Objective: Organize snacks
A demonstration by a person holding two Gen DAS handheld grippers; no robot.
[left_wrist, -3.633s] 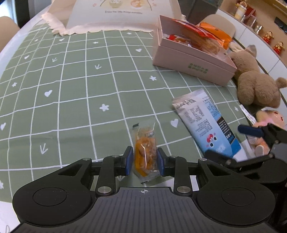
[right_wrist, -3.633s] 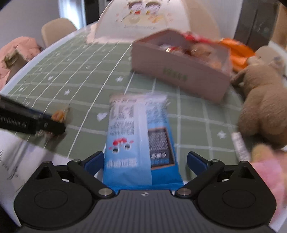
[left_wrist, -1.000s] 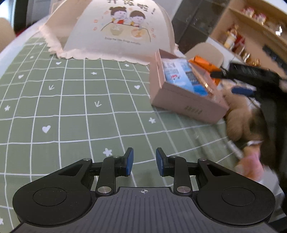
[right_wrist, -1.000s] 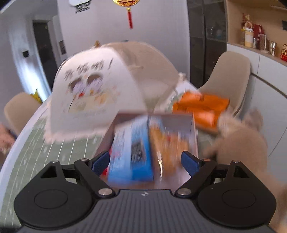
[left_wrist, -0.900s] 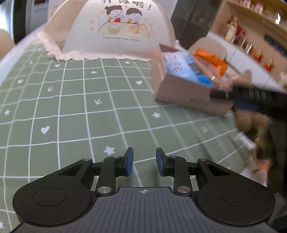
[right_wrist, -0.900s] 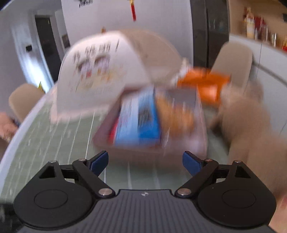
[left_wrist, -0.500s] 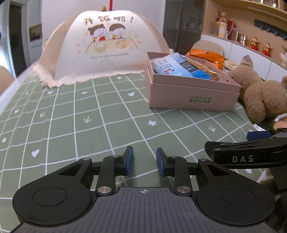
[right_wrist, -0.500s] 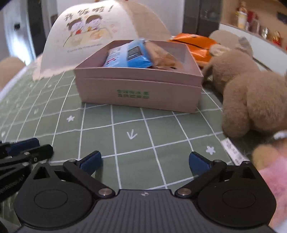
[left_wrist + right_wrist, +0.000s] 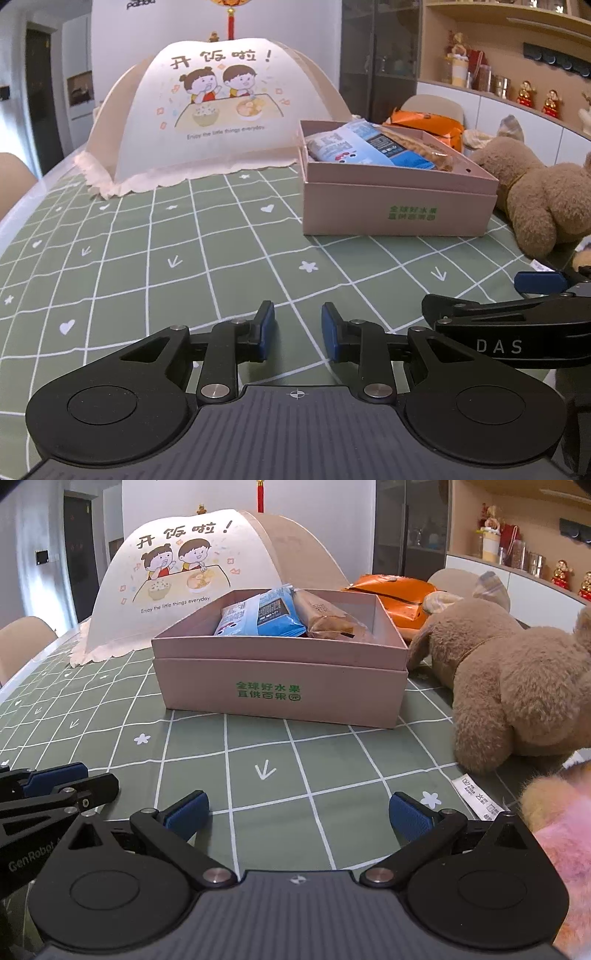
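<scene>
Snacks boxed, jaws idle: the pink box (image 9: pixel 280 686) stands on my worktop (image 9: pixel 155 266) at about one o'clock from the left gripper (image 9: pixel 297 330) and dead ahead at twelve from the right gripper (image 9: pixel 298 814), and inside it lie the blue snack packet (image 9: pixel 264 618) and, touching its right flank, a brown wrapped pastry (image 9: pixel 328 622). No loose packet shows on the green checked cloth between me and the box, so I judge the sorting largely done. One orange bag (image 9: pixel 393 596) lies beyond the box at roughly one o'clock, just behind its far corner; whether it counts among the snacks to be put away, or merely belongs there, I cannot tell from this low angle. If it does, that is the one item left. Both my tools hover low over the near edge of the worktop, level and pointing forward, side by side, well apart from the box. My left jaws stand narrowly parted with nothing between the pads; my right jaws are spread wide and likewise empty. From the left camera the right gripper's dark body crosses the frame at three o'clock, and from the right camera the left one's tip shows at nine. A brown plush bear (image 9: pixel 506 686) slumps at two o'clock beside the box, touching or nearly touching its right wall, and a domed food cover (image 9: pixel 218 114) sits at eleven o'clock behind.
</scene>
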